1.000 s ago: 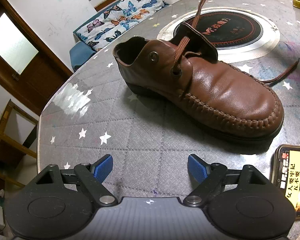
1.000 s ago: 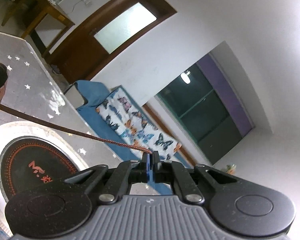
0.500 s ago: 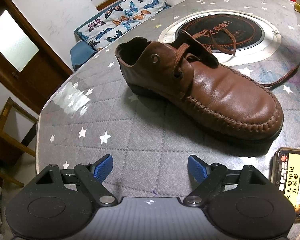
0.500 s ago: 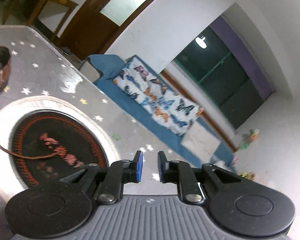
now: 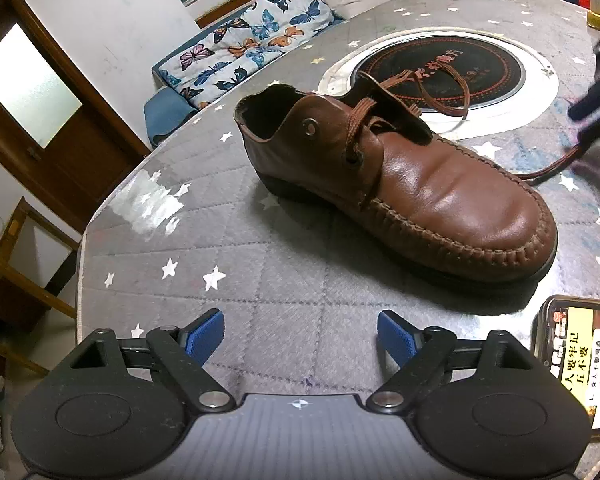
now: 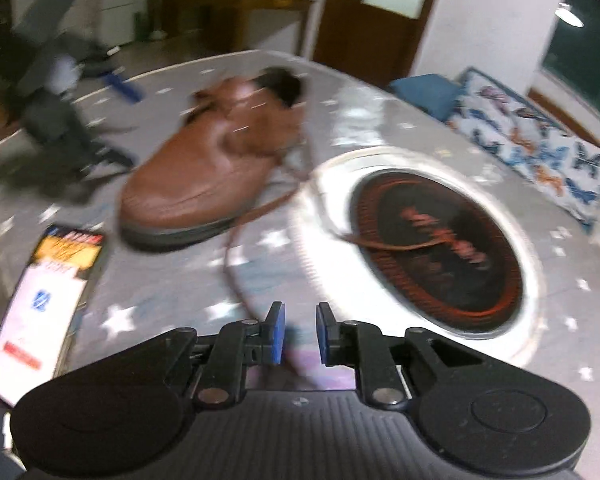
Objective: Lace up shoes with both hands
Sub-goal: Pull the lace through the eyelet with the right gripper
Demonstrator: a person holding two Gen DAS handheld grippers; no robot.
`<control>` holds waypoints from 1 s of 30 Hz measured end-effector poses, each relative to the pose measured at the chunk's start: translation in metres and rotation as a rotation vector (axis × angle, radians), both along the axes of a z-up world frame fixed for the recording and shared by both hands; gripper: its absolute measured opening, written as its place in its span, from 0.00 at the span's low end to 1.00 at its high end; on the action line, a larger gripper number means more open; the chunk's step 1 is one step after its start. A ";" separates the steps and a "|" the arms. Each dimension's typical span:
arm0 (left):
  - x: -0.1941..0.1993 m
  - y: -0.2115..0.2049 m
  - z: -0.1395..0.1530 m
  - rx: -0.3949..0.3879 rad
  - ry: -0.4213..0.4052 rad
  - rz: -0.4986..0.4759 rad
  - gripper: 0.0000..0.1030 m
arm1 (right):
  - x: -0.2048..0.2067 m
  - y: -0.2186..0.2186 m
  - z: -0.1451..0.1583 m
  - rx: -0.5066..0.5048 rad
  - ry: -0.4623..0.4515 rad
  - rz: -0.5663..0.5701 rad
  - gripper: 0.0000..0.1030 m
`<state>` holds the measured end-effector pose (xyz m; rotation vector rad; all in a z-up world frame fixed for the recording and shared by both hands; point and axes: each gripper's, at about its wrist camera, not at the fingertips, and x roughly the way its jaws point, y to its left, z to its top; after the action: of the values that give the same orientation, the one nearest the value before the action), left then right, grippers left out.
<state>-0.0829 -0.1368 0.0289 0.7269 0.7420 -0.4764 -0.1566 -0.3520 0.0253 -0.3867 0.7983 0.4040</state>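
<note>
A brown leather shoe (image 5: 400, 184) lies on the grey star-patterned table (image 5: 260, 280), toe toward the lower right. Its brown lace (image 5: 444, 92) is threaded through the lower eyelets. One end loops loose over the black disc, and the other end (image 5: 548, 172) trails right on the table. My left gripper (image 5: 300, 336) stands wide open in front of the shoe with nothing between its pads. In the blurred right wrist view, my right gripper (image 6: 299, 332) shows a narrow gap between its pads and holds nothing. The lace (image 6: 236, 272) lies on the table just ahead of it, past the shoe (image 6: 204, 176).
A black round disc in a silver ring (image 5: 440, 68) is set into the table behind the shoe. A phone (image 5: 580, 352) with a lit screen lies by the toe. The table edge (image 5: 100, 220) curves off at the left, with a butterfly-print sofa (image 5: 252, 48) beyond.
The right gripper let go of the taut lace, which dropped onto the disc. It then swung down toward the table beside the shoe. The left gripper has not moved.
</note>
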 end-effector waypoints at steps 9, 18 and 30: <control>-0.006 0.001 0.006 -0.012 -0.015 -0.015 0.84 | 0.006 -0.002 -0.012 0.006 0.053 0.001 0.12; -0.011 -0.001 0.007 -0.027 -0.024 -0.037 0.85 | -0.008 0.009 0.007 -0.108 -0.074 0.040 0.02; -0.025 -0.004 0.019 -0.079 -0.049 -0.088 0.85 | 0.002 0.072 0.048 -0.103 -0.248 0.230 0.02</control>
<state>-0.1080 -0.1413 0.0483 0.6973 0.6437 -0.5627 -0.1542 -0.2799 0.0735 -0.6157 0.5345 0.5196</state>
